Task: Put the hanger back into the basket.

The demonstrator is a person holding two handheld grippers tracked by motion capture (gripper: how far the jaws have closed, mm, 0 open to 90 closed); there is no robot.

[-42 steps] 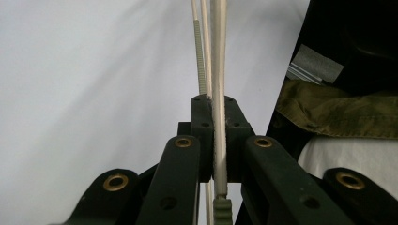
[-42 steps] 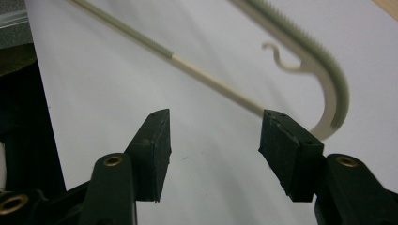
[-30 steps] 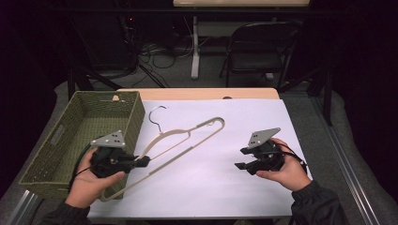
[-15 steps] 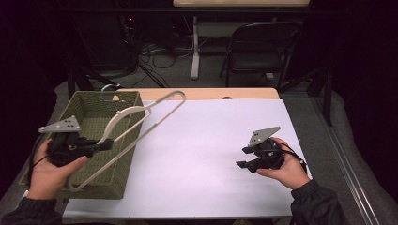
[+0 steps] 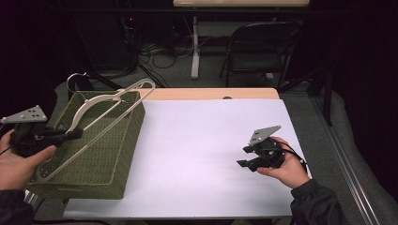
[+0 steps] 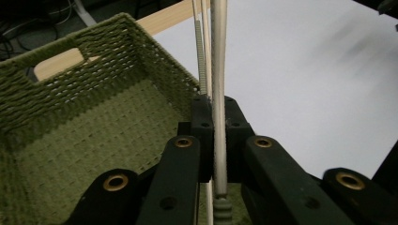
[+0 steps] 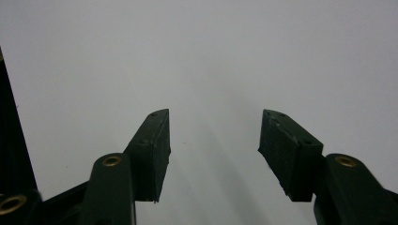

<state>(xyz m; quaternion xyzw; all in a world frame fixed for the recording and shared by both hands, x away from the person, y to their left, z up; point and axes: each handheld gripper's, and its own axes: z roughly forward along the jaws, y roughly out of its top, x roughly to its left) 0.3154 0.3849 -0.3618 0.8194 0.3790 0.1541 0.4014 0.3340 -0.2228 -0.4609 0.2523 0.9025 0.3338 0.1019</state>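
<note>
A cream clothes hanger (image 5: pixel 101 117) hangs slanted over the green woven basket (image 5: pixel 124 154) at the table's left, its wire hook (image 5: pixel 74 80) toward the far left corner. My left gripper (image 5: pixel 75 134) is shut on the hanger's lower bar, just left of the basket. In the left gripper view the bar (image 6: pixel 218 93) runs upright between the closed jaws, with the basket's inside (image 6: pixel 94 140) below. My right gripper (image 5: pixel 243 157) rests low over the white table cover at the right, open with nothing between its fingers (image 7: pixel 155 150).
A white cover (image 5: pixel 206 140) lies over the wooden table, whose bare far edge (image 5: pixel 211 93) shows. Behind the table stand a dark folding chair (image 5: pixel 263 51) and a white post (image 5: pixel 195 47), with cables on the floor.
My left gripper has carried the hanger from the white cover leftward and upward, over the basket. The right gripper has stayed in place.
</note>
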